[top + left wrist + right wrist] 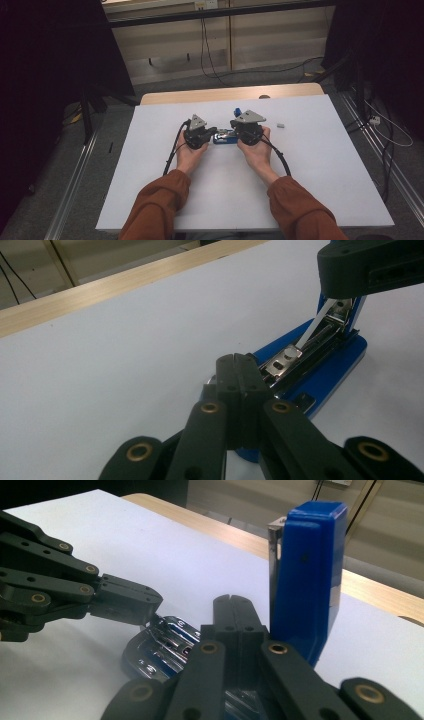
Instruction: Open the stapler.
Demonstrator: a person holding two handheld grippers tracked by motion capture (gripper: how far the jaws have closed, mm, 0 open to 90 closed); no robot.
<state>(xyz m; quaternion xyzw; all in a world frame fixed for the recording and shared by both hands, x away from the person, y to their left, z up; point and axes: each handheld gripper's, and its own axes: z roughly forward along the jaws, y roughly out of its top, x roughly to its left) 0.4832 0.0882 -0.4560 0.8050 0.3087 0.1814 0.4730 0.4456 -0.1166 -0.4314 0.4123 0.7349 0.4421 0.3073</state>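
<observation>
Stapler (224,136): blue, on white table (310,165) between both grippers, lid swung up, metal rail bare.
Left gripper (239,371): jaws pressed together at stapler's front end; grip on anything, cannot tell.
Right gripper (234,611): jaws together over rail beside upright lid (307,575); hold unclear.
Handling: likely rigid, moderately heavy; chrome slippery, hinge sprung. Best grip: plastic base sides.
Far: small grey piece (280,125), well apart.

One blue stapler (226,136), one small grey piece (280,125), two claws.
</observation>
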